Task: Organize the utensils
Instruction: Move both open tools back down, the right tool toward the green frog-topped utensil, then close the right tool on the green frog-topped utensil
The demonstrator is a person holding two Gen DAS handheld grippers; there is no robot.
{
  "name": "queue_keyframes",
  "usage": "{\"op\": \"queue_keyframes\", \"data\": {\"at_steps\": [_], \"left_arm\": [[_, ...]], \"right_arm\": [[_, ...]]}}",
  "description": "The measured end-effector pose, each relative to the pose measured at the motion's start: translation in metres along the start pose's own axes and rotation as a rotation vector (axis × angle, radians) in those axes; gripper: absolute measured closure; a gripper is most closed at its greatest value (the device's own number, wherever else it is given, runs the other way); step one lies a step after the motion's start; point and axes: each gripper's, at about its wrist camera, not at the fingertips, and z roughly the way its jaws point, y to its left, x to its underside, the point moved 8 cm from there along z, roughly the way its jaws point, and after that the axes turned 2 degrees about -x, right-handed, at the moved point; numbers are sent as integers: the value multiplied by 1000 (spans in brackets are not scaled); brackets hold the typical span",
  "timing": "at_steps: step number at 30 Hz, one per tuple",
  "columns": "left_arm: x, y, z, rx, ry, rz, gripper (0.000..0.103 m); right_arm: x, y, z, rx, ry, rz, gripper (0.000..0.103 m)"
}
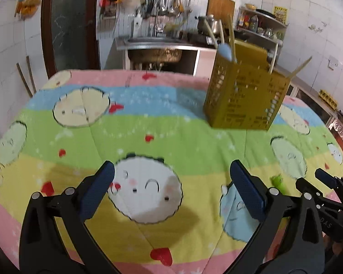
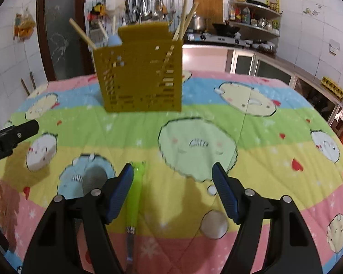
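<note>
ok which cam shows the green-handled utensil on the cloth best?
Right wrist view: the green plastic-handled utensil lies lengthwise by the right hand-held gripper's left finger, its metal end toward the camera. The left wrist view catches only a blurred green tip between the two hand-held grippers.

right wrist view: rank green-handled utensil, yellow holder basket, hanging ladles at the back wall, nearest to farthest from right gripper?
1. Green-handled utensil: lying on the quilt just beside the left finger of the right gripper, jaws open and empty.
2. Yellow holder basket: upright mid-table, ahead and slightly left, chopsticks sticking out.
3. Hanging ladles: on the rack at the back wall, beyond the table.
</note>
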Motion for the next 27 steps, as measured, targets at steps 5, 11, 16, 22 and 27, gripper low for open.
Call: {"op": "queue_keyframes", "data": {"at_steps": [5, 11, 16, 22, 27], "left_arm": [[15, -4, 7, -18, 28, 40, 5], [21, -10, 9, -11, 54, 50, 5], [21, -16, 7, 6, 62, 42, 5], [25, -35, 3, 29, 76, 58, 5], [34, -65, 4, 62, 109, 92, 6]], "right_arm": [[9, 14, 11, -8, 70, -34, 45], [15, 28, 24, -20, 134, -64, 64], [16, 34, 35, -39, 164, -58, 85], [12, 21, 29, -51, 148, -24, 86], [14, -12, 23, -21, 154, 3, 86]]}}
